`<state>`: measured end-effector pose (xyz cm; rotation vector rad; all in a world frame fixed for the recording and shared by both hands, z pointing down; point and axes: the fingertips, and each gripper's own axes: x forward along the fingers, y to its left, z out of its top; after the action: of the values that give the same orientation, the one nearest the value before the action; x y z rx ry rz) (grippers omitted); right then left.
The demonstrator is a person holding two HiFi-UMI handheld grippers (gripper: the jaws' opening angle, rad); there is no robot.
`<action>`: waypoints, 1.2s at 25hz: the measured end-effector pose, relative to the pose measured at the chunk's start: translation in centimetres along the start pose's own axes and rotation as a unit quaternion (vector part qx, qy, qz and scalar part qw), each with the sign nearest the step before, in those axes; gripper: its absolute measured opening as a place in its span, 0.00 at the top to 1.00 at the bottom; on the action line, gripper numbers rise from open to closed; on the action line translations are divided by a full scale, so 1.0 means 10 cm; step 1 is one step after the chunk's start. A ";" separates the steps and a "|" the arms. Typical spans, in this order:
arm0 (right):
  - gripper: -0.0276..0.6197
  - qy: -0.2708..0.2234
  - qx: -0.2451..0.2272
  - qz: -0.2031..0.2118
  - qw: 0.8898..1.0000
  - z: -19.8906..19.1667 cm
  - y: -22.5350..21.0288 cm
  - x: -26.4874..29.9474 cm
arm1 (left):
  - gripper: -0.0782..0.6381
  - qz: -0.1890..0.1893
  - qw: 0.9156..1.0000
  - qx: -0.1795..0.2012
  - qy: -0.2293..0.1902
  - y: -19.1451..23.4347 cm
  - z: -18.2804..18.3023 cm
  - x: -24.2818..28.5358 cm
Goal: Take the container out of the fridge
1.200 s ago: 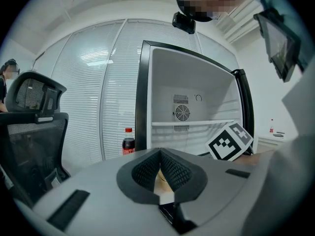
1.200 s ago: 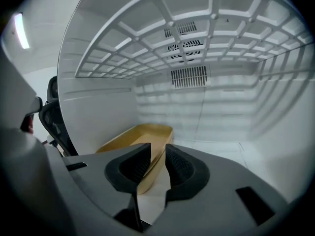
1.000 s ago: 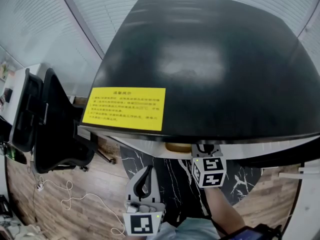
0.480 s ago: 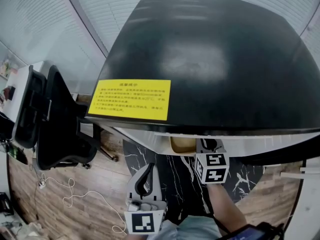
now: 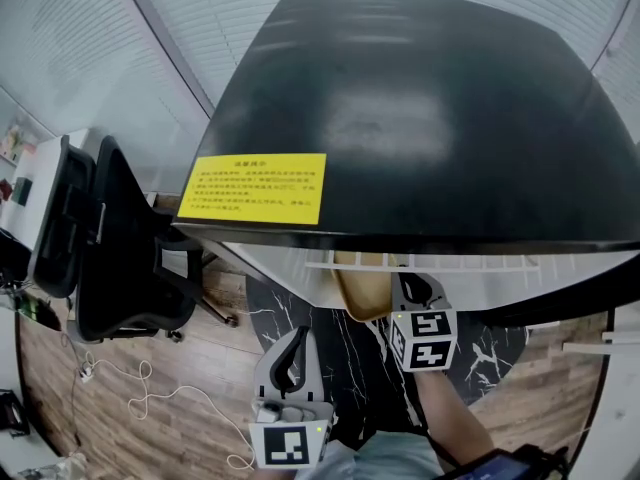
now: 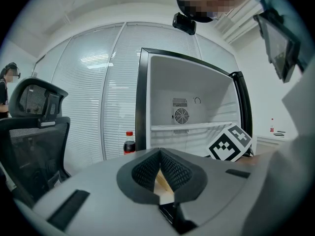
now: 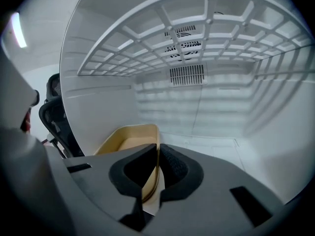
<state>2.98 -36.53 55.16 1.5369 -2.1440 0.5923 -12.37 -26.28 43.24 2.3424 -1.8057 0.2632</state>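
1. The container (image 7: 129, 136) lies low in the fridge (image 5: 420, 118), against its left wall, under the wire shelf (image 7: 197, 33). The white fridge floor stretches wide to the container's right.
2. In the head view its near end juts past the fridge's front edge.
3. The right tongs (image 7: 158, 154) are clenched on the container's right wall, with the forearm reaching in from below.
4. The left tongs (image 6: 160, 154) hang outside the fridge, pressed together on nothing, with the office chair (image 5: 110, 248) to their left.
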 end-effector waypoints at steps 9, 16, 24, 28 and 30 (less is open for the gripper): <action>0.91 -0.016 0.004 0.001 1.000 0.02 0.00 -0.17 | 0.87 -0.008 1.000 0.002 -0.003 -0.08 0.05 -0.07; 0.91 -0.014 0.009 -0.006 1.000 -0.10 -0.05 -0.24 | 0.87 -0.023 1.000 0.009 -0.011 -0.17 0.06 -0.09; 0.87 0.002 0.004 -0.004 1.000 -0.14 -0.08 -0.17 | 0.87 -0.029 0.999 0.006 -0.010 -0.17 0.05 -0.01; 0.85 0.029 0.006 0.003 1.000 -0.21 -0.07 -0.09 | 0.87 -0.030 1.000 0.004 -0.008 -0.14 0.04 0.04; 0.85 0.042 0.008 0.002 0.999 -0.25 -0.07 -0.05 | 0.87 -0.029 1.000 0.002 -0.007 -0.12 0.03 0.06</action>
<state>4.08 -34.95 56.93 1.4894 -2.0847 0.6638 -11.06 -26.62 43.04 2.4014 -1.7420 0.2440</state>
